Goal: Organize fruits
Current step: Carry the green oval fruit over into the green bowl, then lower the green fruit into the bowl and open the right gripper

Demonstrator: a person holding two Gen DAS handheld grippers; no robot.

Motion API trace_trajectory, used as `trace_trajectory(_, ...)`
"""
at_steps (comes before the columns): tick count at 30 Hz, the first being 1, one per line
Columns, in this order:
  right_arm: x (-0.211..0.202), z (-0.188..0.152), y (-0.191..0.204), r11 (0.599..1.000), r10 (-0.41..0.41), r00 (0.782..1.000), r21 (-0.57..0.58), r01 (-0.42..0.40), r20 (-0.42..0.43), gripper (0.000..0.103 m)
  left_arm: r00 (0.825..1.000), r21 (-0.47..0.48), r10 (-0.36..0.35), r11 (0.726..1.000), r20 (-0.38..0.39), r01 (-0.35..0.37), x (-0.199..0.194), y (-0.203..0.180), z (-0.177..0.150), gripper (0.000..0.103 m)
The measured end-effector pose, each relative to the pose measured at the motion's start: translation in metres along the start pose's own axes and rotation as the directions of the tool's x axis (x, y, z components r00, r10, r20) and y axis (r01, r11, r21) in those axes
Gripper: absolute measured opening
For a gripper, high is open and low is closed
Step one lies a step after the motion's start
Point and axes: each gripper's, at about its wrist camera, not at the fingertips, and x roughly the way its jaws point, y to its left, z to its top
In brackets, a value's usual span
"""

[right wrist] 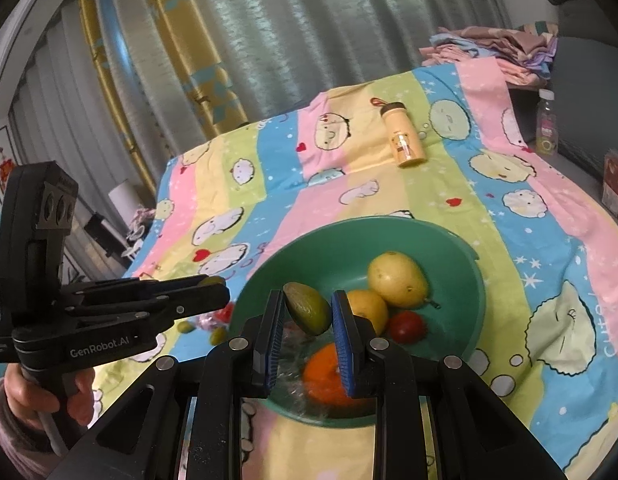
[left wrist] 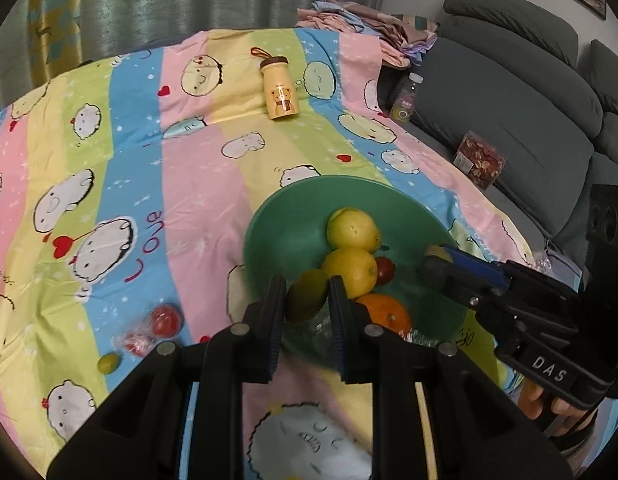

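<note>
A green bowl (left wrist: 309, 208) (right wrist: 349, 232) on the striped cartoon cloth holds a yellow pear-like fruit (left wrist: 353, 228) (right wrist: 397, 280), a lemon (left wrist: 351, 270), a small red fruit (left wrist: 385, 272) (right wrist: 407, 326) and an orange (left wrist: 385, 314) (right wrist: 325, 376). My left gripper (left wrist: 307, 280) (right wrist: 217, 284) hangs at the bowl's left rim, shut on a small olive-green fruit (left wrist: 307, 300). My right gripper (right wrist: 307, 294) (left wrist: 431, 256) is over the bowl, shut on another green fruit (right wrist: 309, 312). On the cloth left of the bowl lie a red fruit (left wrist: 165, 318) in clear wrap and a small green fruit (left wrist: 109, 362).
A yellow bear-print bottle (left wrist: 279, 92) (right wrist: 405, 140) lies at the far side of the cloth. A grey sofa (left wrist: 509, 112) to the right carries a plastic bottle (left wrist: 407, 98), a clear box of dried goods (left wrist: 479, 160) and folded clothes (left wrist: 361, 20). Curtains hang behind.
</note>
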Motion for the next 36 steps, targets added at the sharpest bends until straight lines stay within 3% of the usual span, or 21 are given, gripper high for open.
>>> trace_trajectory(11,0.019,0.011,-0.011,0.996,-0.089,0.996,-0.001,0.089,-0.031,0.026,0.998,0.027,0.035,0.999,-0.052,-0.034,0.034,-0.009,0.008,0.021)
trace_trajectory(36,0.030,0.006,-0.020,0.992,-0.122,0.990,0.003,0.123,-0.068,0.026,0.988,0.102,0.102,0.991,-0.112,-0.091,0.058,-0.016,0.008,0.021)
